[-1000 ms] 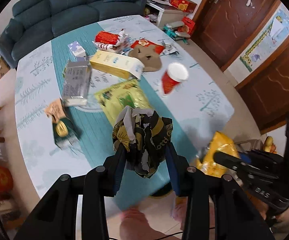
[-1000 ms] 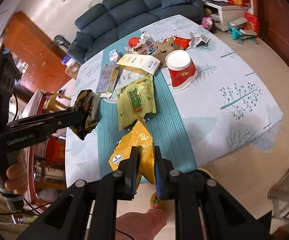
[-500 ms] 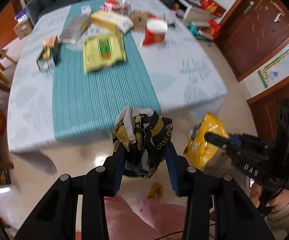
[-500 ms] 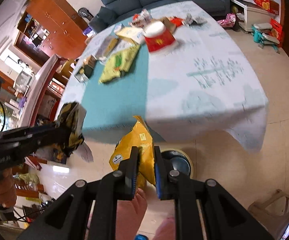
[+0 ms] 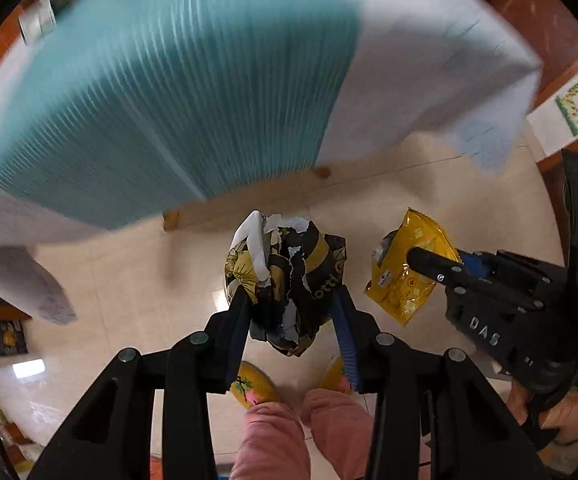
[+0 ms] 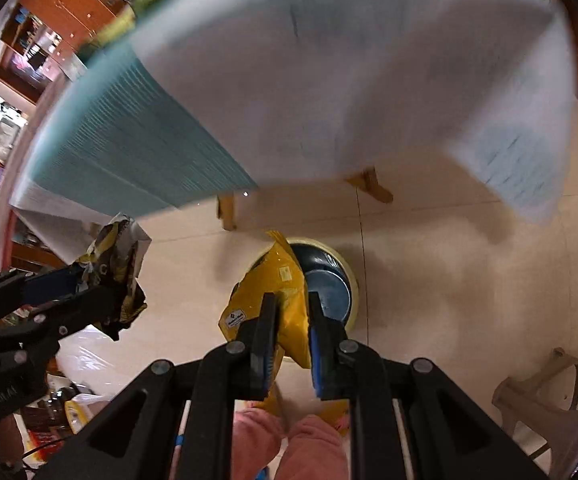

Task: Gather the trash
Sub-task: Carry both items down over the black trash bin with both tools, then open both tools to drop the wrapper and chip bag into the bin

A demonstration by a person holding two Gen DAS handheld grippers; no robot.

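While both grippers point steeply down at the floor, I see the left gripper (image 5: 291,312) with its jaws partly open, pressed on a crumpled black-and-gold wrapper (image 5: 287,276); the ball has no clear long axis. The right gripper (image 6: 292,312) is nearly closed on a yellow snack bag (image 6: 285,296), which stands on edge, its long axis running away from the fingers toward the trash bin (image 6: 329,284) on the tiled floor (image 6: 449,280) just under it. Behind hangs the tablecloth (image 6: 329,100) with its teal stripe, blurred. My view also catches pink trouser legs (image 5: 301,432) below.
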